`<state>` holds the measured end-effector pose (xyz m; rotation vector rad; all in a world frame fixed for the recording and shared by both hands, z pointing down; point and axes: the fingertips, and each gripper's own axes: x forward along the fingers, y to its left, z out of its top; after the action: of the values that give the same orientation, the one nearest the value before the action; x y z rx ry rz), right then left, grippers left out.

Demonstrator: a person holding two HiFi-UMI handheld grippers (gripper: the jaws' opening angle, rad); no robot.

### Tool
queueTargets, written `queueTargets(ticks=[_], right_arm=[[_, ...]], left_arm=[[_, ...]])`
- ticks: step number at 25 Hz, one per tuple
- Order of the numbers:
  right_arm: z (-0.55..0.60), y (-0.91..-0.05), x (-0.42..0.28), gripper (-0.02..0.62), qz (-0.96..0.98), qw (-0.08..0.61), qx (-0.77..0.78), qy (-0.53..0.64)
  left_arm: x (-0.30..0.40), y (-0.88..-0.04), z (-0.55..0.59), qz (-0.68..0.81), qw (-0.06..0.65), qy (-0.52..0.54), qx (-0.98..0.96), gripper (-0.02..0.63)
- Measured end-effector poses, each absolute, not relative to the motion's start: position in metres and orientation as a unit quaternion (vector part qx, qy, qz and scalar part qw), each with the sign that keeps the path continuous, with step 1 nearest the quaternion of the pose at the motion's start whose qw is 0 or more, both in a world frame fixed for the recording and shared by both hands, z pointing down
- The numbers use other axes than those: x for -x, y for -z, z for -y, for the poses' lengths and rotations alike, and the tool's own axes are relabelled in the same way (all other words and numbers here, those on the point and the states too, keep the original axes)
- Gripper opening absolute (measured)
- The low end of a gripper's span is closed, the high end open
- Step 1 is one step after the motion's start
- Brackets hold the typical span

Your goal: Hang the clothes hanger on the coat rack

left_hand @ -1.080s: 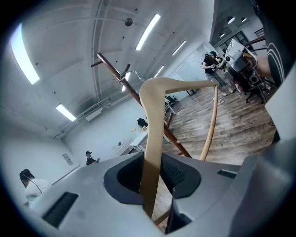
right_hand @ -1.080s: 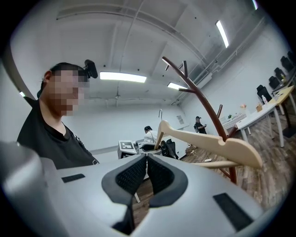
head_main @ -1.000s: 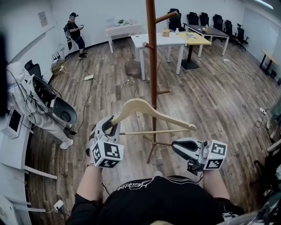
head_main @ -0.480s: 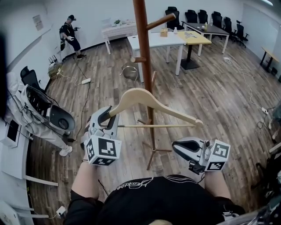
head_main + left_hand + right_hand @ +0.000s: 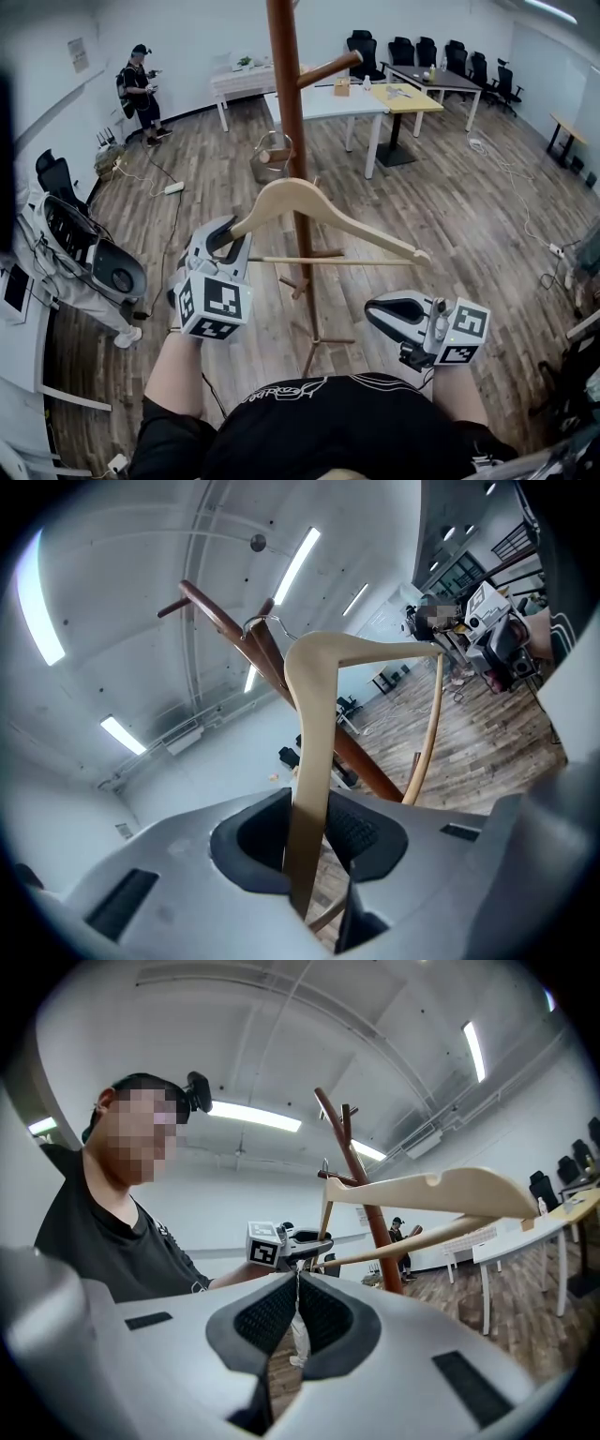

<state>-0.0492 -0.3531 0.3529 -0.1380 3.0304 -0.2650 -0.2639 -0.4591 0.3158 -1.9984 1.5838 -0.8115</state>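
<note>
Head view: the wooden clothes hanger (image 5: 323,212) is held up in front of the person, right against the brown coat rack (image 5: 289,141). Its wire hook (image 5: 273,150) is close beside a short peg of the rack; whether they touch cannot be told. The left gripper (image 5: 225,240) pinches the hanger's left arm, and in the left gripper view the pale wood (image 5: 312,761) stands clamped between the dark pads. The right gripper (image 5: 372,314) hangs lower, under the hanger's right end and apart from it, its jaws pressed together on nothing. Beyond the rack are white tables (image 5: 323,98), black chairs (image 5: 412,49) and a person (image 5: 138,89) standing by the far wall.
</note>
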Motion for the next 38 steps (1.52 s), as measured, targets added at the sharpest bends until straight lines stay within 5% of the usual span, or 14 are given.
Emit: queueTargets(ticks=[38], right_arm=[[0.319,-0.372,0.056,0.040,-0.963,0.082,0.212,0.145]], left_arm=[[0.266,-0.373,0.503,-0.514,0.239,0.294,0.770,0.095]])
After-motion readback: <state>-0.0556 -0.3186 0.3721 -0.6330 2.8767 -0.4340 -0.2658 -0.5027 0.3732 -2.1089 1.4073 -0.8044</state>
